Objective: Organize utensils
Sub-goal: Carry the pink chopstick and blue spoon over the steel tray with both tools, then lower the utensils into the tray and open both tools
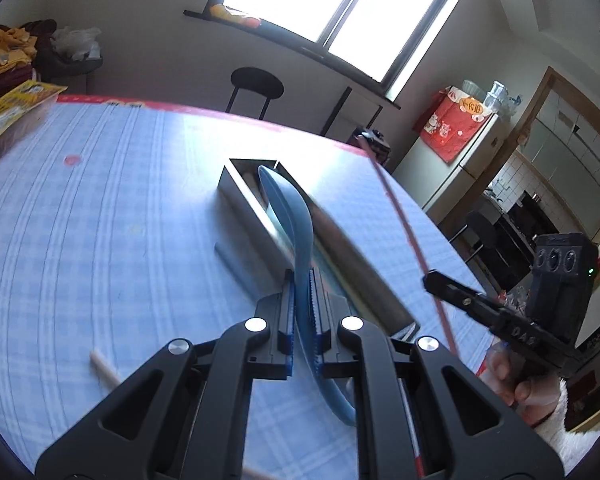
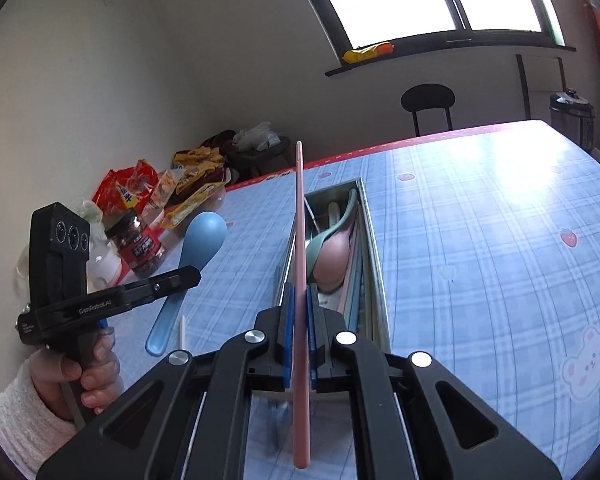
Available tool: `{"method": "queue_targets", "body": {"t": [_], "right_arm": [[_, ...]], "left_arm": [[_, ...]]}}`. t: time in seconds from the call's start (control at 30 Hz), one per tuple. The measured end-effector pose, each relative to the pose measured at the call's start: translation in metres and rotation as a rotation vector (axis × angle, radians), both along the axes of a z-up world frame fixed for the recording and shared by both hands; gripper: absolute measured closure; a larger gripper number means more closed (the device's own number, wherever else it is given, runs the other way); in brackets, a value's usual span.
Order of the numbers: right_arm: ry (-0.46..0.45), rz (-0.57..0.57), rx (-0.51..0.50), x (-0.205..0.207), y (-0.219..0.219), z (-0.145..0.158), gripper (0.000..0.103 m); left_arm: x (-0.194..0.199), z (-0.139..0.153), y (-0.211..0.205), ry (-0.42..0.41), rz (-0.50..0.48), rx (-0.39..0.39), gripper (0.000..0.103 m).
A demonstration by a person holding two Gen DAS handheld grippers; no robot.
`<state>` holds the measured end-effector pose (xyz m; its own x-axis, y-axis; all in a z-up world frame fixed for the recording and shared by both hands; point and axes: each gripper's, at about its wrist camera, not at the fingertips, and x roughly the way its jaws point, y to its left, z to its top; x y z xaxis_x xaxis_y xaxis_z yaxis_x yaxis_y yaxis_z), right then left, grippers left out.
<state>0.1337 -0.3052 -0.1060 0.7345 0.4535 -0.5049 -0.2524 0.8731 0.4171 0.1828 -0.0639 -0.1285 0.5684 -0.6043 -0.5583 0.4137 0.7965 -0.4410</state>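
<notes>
Left gripper (image 1: 302, 300): clamped on blue spoon (image 1: 296, 236); bowl aimed forward over the tray (image 1: 244, 200)
Right gripper (image 2: 298, 312): clamped on pink chopstick (image 2: 299, 240); long axis forward, alongside tray's left wall
Writing: "GenRobot.AI" on left gripper

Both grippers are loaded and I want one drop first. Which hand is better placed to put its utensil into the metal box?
Probably right: its pink chopstick already lies in line along the metal box. The left gripper holds the blue spoon off to the side.
</notes>
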Motion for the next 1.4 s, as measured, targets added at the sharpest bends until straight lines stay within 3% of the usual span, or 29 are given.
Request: {"method": "queue_targets", "body": {"t": [0.2, 0.6, 0.8, 1.4], "right_arm": [[0.007, -0.032, 0.065, 0.049, 0.003, -0.007, 0.097], [0.037, -0.047, -0.013, 0.059, 0.000, -0.025, 0.097], [0.056, -0.040, -0.029, 0.063, 0.005, -0.032, 0.097], [0.102, -0.047, -0.027, 0.068, 0.008, -0.043, 0.097]], "left_arm": [[0.049, 0.009, -0.031, 0.033, 0.008, -0.045, 0.092], [0.123, -0.026, -0.076, 0.091, 0.022, 0.002, 0.092], [0.137, -0.040, -0.084, 0.102, 0.036, 0.073, 0.092], [0.151, -0.048, -0.084, 0.139, 0.069, 0.142, 0.092]]}}
